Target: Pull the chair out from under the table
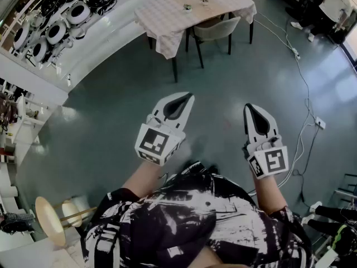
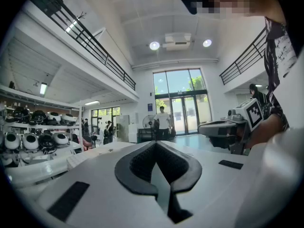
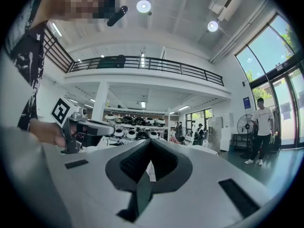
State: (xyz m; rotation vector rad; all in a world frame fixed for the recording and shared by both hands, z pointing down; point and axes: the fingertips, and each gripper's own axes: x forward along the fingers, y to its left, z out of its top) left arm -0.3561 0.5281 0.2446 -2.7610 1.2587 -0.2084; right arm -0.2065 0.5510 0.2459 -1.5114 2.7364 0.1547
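Left gripper: jaws closed together with nothing between them; held level above the floor, clear of all furniture.
Right gripper: jaws also closed and empty; level, at 3 o'clock from the left gripper.
Chair: at 12 o'clock in the head view, well apart from both grippers; backrest faces the person, seat tucked under the table edge.
Table: covered by a checked cloth; two small items stand on top.
Shelving: at 10 o'clock, carrying rounded white-and-black units.
Cable: lies along the floor at 2 o'clock.
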